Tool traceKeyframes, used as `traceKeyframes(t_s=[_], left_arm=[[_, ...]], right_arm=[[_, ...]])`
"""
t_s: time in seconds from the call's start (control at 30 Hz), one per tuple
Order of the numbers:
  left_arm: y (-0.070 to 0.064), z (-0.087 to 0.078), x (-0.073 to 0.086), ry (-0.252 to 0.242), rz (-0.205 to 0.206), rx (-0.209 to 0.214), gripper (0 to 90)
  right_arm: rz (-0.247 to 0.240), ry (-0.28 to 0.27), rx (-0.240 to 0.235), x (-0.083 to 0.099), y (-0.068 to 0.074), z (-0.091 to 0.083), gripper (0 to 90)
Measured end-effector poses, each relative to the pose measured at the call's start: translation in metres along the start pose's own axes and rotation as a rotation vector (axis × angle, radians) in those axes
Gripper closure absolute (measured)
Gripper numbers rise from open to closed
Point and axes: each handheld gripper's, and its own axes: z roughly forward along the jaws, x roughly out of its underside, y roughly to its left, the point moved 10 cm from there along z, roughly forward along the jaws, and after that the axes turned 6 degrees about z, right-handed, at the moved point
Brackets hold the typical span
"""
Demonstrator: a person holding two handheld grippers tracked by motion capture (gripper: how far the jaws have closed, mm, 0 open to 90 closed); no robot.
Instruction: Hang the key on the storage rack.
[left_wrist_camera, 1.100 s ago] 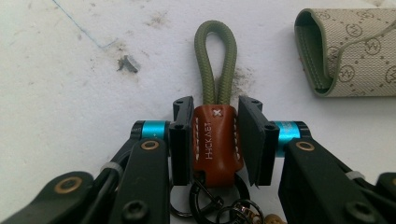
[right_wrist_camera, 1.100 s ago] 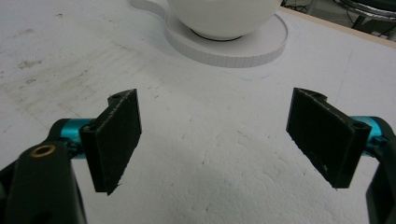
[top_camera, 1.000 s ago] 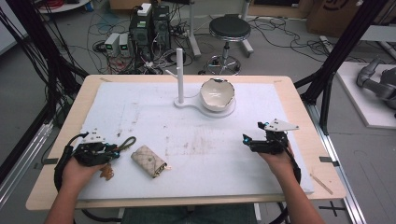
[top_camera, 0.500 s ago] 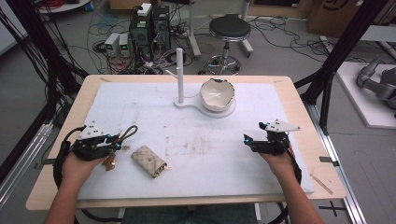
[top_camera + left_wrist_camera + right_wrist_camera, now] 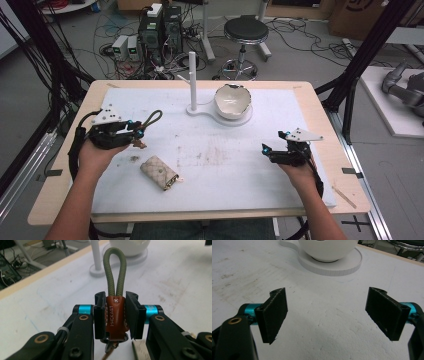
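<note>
1. The white stand (image 5: 218, 108) sits at the far middle of the white mat (image 5: 210, 165). It has a tall post (image 5: 192, 80) at one end and a round base at the other.
2. A white bowl (image 5: 232, 100) with a chipped, jagged rim sits on that round base, just beside the post.
3. The left gripper (image 5: 131, 133) is well to the left of the stand and nearer the person. Its jaws are pressed tight on a brown leather tab (image 5: 114, 315) — a keychain strap with a green cord loop (image 5: 114, 270).
4. The loop sticks out past the jaws and points toward the post. A metal ring and something small hang under the tab; I cannot tell what.
5. A tan quilted key pouch (image 5: 159, 172) lies flat on the mat, nearer the person than the stand and just beside the left hand (image 5: 95, 155).
6. The right gripper (image 5: 267, 150) is to the right of the stand, nearer the person, held in the right hand (image 5: 297, 170). Its jaws are spread wide apart — nothing is between them, just bare mat.
</note>
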Motion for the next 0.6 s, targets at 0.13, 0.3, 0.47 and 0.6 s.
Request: traceKeyframes(t_s=[0.13, 0.3, 0.47, 0.6], left_arm=[[0.002, 0.002, -0.024, -0.032, 0.014, 0.004, 70.4], [0.006, 0.009, -0.048, -0.048, 0.018, -0.002, 70.4], [0.007, 0.022, -0.071, -0.07, 0.012, 0.018, 70.4], [0.009, 0.034, -0.087, -0.066, 0.022, 0.014, 70.4]], right_arm=[[0.004, 0.001, -0.002, 0.0, 0.0, 0.0, 18.2], [0.003, 0.002, 0.0, 0.0, 0.0, 0.0, 18.2], [0.001, 0.007, 0.0, 0.001, 0.001, 0.0, 18.2], [0.003, 0.007, 0.002, 0.001, 0.0, 0.0, 18.2]])
